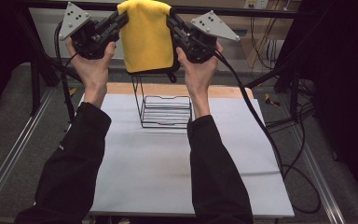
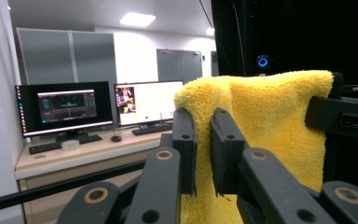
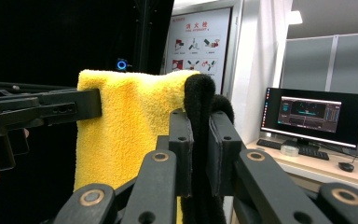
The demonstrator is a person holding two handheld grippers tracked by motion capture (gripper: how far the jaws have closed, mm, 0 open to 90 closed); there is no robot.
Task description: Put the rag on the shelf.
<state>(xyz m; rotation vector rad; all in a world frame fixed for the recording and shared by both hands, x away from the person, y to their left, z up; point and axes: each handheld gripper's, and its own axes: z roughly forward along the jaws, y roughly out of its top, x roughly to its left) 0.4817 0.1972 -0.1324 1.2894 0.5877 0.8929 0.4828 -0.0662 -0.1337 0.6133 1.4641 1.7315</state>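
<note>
A yellow towel (image 1: 147, 37) with a black edge hangs spread between both grippers, held high over the far side of the table. My left gripper (image 1: 121, 21) is shut on its upper left corner, and my right gripper (image 1: 171, 21) is shut on its upper right corner. In the left gripper view the jaws (image 2: 203, 149) pinch the yellow towel (image 2: 270, 126), with the right gripper (image 2: 345, 116) clamped at the far corner. In the right gripper view the jaws (image 3: 200, 149) squeeze the towel's black edge (image 3: 198, 93), and the yellow towel (image 3: 121, 130) stretches to the left gripper (image 3: 42, 109).
A black wire rack (image 1: 165, 112) stands on the grey table (image 1: 168, 163) directly below the towel, near the far edge. Cables (image 1: 261, 126) trail off the table's right side. A desk with monitors (image 2: 65, 109) lies beyond the table.
</note>
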